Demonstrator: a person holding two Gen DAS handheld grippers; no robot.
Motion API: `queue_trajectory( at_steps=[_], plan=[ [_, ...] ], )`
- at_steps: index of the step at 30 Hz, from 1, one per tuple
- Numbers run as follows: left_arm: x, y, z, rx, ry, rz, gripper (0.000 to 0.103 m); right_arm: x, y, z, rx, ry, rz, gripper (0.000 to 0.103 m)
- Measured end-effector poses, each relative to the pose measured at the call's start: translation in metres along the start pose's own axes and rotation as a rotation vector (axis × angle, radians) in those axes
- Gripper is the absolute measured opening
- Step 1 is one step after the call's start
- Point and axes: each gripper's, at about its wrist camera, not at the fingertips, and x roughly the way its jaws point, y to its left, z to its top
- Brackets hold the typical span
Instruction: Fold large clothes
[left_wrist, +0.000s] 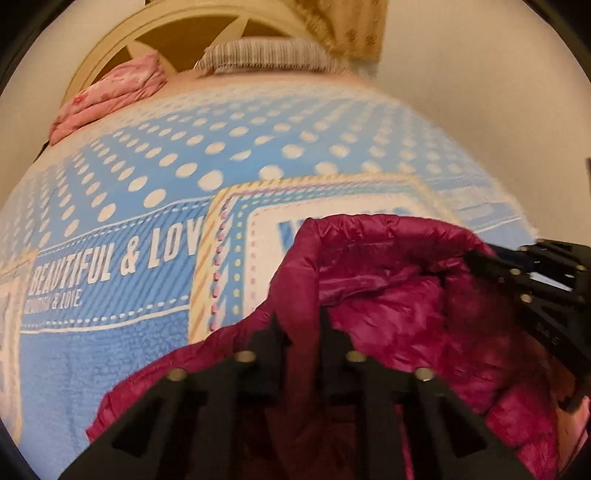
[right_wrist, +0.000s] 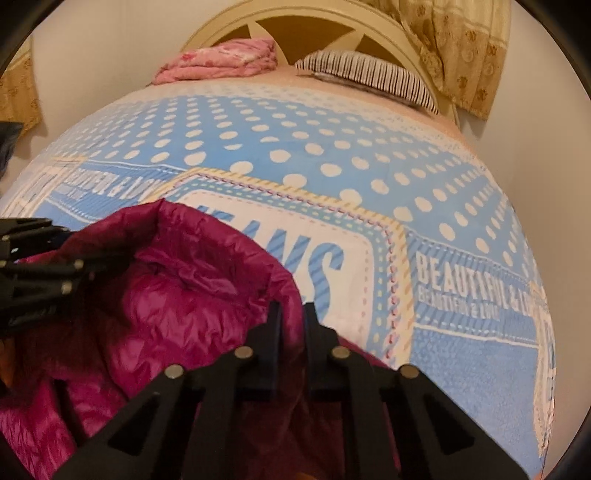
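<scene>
Left gripper is clamped on the rim of the magenta jacket. Right gripper pinches the opposite rim, above the blue blanket.

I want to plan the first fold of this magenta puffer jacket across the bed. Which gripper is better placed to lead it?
Probably neither alone. The left gripper and the right gripper are each shut on the jacket's rim, with open blue blanket beyond. They look evenly placed, so moving together seems best.
</scene>
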Motion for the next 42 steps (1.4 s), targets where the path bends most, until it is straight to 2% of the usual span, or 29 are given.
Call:
queue_trajectory(
  at_steps=[2,5,8,12,16,18,20,21,23,25,27,29,32,36,38,41,42],
  plan=[
    [-0.019,-0.003,-0.012,0.037,-0.061,-0.009,0.01,-0.013,-0.001,-0.007,-0.011,-0.024,-0.002,0.011],
    [-0.038,-0.006,-0.034,0.066,-0.089,-0.023,0.01,-0.033,-0.008,-0.022,-0.007,-0.052,0.002,0.01],
    [-0.052,-0.012,-0.051,0.101,-0.143,0.014,0.01,-0.037,-0.012,-0.035,-0.011,-0.066,-0.003,0.01],
    [-0.072,-0.015,-0.048,0.062,-0.21,0.043,0.015,-0.028,-0.01,-0.051,-0.049,-0.072,-0.043,0.01],
    [-0.09,-0.009,-0.028,0.003,-0.284,0.087,0.038,-0.032,-0.008,-0.057,-0.069,-0.131,-0.066,0.01],
    [-0.101,-0.004,-0.019,-0.059,-0.347,0.061,0.053,-0.038,0.0,-0.059,-0.115,-0.179,-0.096,0.01],
    [-0.111,-0.001,-0.014,-0.112,-0.409,0.039,0.08,-0.039,0.003,-0.058,-0.128,-0.185,-0.093,0.01],
    [-0.11,-0.002,-0.012,-0.12,-0.418,0.039,0.087,-0.037,0.004,-0.058,-0.135,-0.183,-0.098,0.01],
    [-0.093,-0.012,-0.003,-0.081,-0.372,0.023,0.09,-0.035,0.004,-0.058,-0.143,-0.185,-0.106,0.01],
    [-0.073,-0.02,0.007,-0.046,-0.307,0.081,0.09,-0.038,0.006,-0.061,-0.163,-0.213,-0.124,0.01],
    [-0.053,-0.015,0.017,-0.085,-0.253,0.122,0.09,-0.039,0.011,-0.066,-0.206,-0.237,-0.139,0.01],
    [-0.046,0.001,0.018,-0.165,-0.24,0.152,0.09,-0.038,0.013,-0.069,-0.225,-0.235,-0.147,0.01],
    [-0.039,0.015,0.0,-0.231,-0.207,0.106,0.09,-0.038,0.007,-0.074,-0.215,-0.228,-0.14,0.01],
    [-0.008,0.004,-0.035,-0.111,-0.071,0.18,0.09,-0.037,0.004,-0.078,-0.223,-0.233,-0.137,0.01],
    [-0.001,0.008,-0.045,-0.114,-0.047,0.177,0.09,-0.038,0.007,-0.082,-0.241,-0.231,-0.137,0.01],
    [0.001,0.012,-0.047,-0.126,-0.052,0.18,0.09,-0.041,0.008,-0.087,-0.258,-0.218,-0.13,0.011],
    [0.001,0.012,-0.047,-0.126,-0.054,0.183,0.09,-0.047,0.003,-0.087,-0.237,-0.214,-0.102,0.015]
  ],
)
